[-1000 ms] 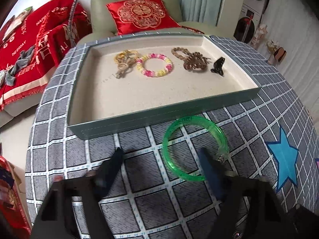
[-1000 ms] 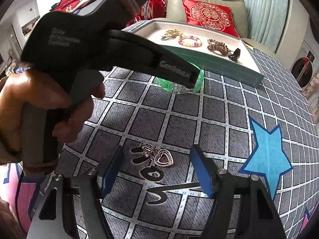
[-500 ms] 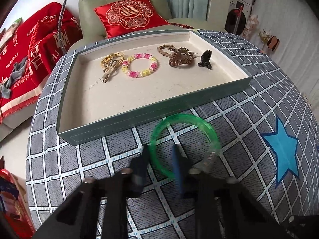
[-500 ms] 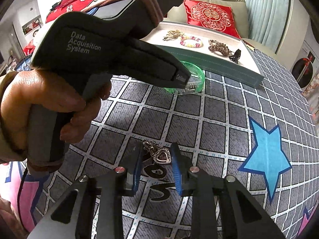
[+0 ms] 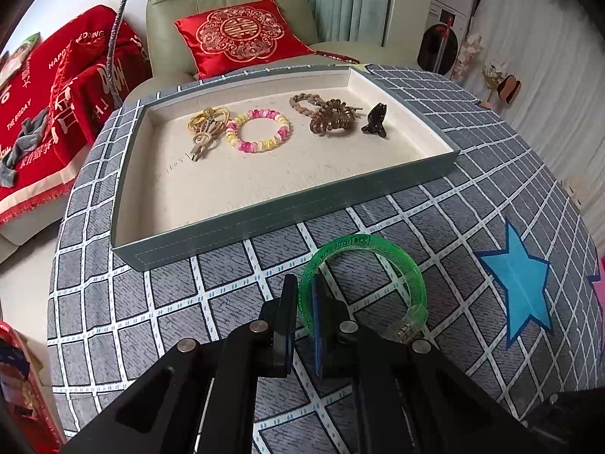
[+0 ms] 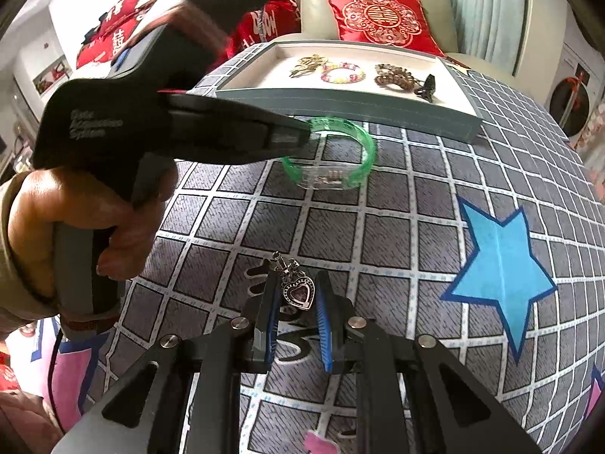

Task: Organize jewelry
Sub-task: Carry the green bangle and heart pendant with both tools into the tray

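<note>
1. While both hands work at once, the left tool (image 5: 302, 317) is clamped across the band of the green bangle (image 5: 363, 283), just in front of the tray (image 5: 287, 208) on the worktop (image 5: 435, 208).
2. Stiff, light plastic, that bangle; its smooth band could slip, so a grip away from the clear clasp looks safest.
3. Right tool (image 6: 297, 299) pinches the heart pendant (image 6: 298, 293), narrow, low over the worktop.
4. Small, dangly metal: it may swing.
</note>
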`<state>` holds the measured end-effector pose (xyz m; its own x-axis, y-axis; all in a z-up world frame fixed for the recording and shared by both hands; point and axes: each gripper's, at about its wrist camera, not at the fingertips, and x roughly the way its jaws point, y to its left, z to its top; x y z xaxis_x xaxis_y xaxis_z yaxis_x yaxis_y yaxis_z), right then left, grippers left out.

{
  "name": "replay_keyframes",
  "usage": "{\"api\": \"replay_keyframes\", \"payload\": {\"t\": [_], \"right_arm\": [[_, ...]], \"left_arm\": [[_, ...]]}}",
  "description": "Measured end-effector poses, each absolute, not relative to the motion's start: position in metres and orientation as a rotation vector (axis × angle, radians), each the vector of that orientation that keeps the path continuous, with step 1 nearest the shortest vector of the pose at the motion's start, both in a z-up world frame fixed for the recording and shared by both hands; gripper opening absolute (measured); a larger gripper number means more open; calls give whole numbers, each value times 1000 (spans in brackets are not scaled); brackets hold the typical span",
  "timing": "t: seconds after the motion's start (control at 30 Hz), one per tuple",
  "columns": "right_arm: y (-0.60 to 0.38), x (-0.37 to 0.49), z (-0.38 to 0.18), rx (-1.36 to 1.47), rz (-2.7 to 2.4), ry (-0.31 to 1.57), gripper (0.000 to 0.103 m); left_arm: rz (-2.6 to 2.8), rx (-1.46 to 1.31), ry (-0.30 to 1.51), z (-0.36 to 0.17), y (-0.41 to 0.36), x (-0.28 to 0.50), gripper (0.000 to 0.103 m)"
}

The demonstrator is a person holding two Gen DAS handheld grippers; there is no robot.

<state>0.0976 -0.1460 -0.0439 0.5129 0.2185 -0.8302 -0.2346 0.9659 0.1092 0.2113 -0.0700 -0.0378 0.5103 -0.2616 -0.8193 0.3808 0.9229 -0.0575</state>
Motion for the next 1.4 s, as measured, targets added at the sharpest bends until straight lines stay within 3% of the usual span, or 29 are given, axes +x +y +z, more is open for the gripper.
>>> {"api": "replay_keyframes", "payload": {"t": [0.63,1.1,1.4], "right_arm": [[-208,109,-10,146,180,941,20],[-231,192,37,248,182,866,20],[-233,250,29,276,173,901,20]], "left_arm": [[-359,7,844,14,-15,200,22],[-310,-33,797,34,-4,239,22],[-267,-42,802,29,-3,272,22]]}}
